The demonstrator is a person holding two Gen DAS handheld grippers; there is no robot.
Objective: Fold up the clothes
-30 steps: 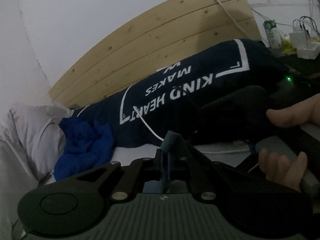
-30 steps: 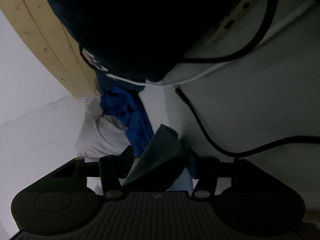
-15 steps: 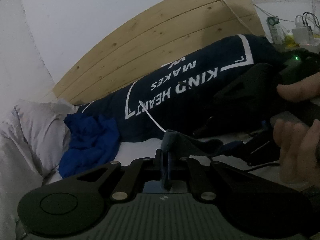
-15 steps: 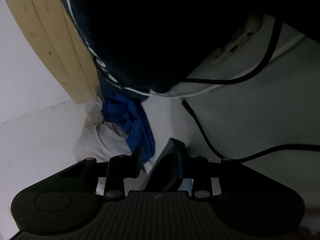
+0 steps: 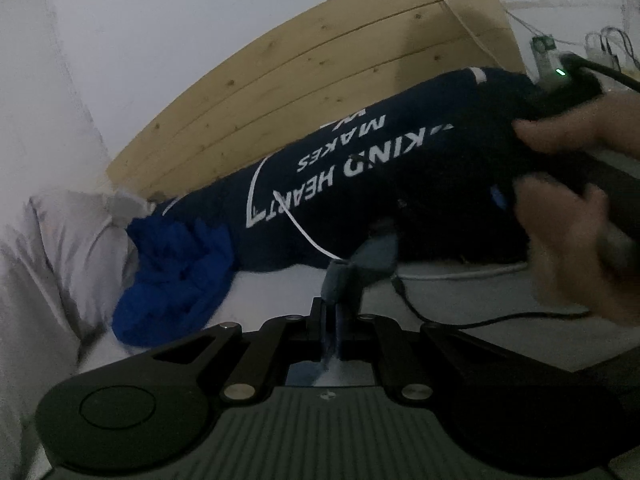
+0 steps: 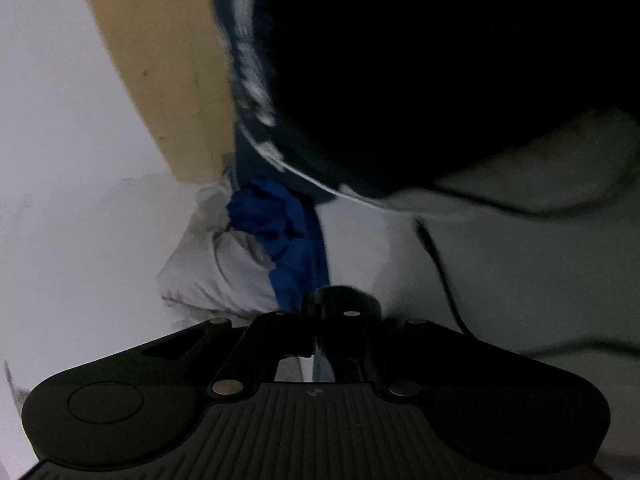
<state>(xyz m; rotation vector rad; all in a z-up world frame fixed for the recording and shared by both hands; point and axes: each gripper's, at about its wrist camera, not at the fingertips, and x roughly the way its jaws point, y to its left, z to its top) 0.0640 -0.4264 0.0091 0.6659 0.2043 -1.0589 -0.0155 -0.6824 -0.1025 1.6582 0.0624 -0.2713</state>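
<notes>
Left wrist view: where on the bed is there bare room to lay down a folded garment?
The bare white sheet between the crumpled blue garment and the black cable, in front of the navy printed pillow, is free. To the right it is crowded: the white cable, the black cable and the right hand.

Left gripper [image 5: 334, 280] fingers [image 5: 340, 292] pressed together on a grey-blue cloth [image 5: 374, 258]. Beyond, against the bed's wooden headboard [image 5: 320, 68], a navy printed pillow [image 5: 360, 184]; beside it, a crumpled blue garment [image 5: 176, 276].
</notes>
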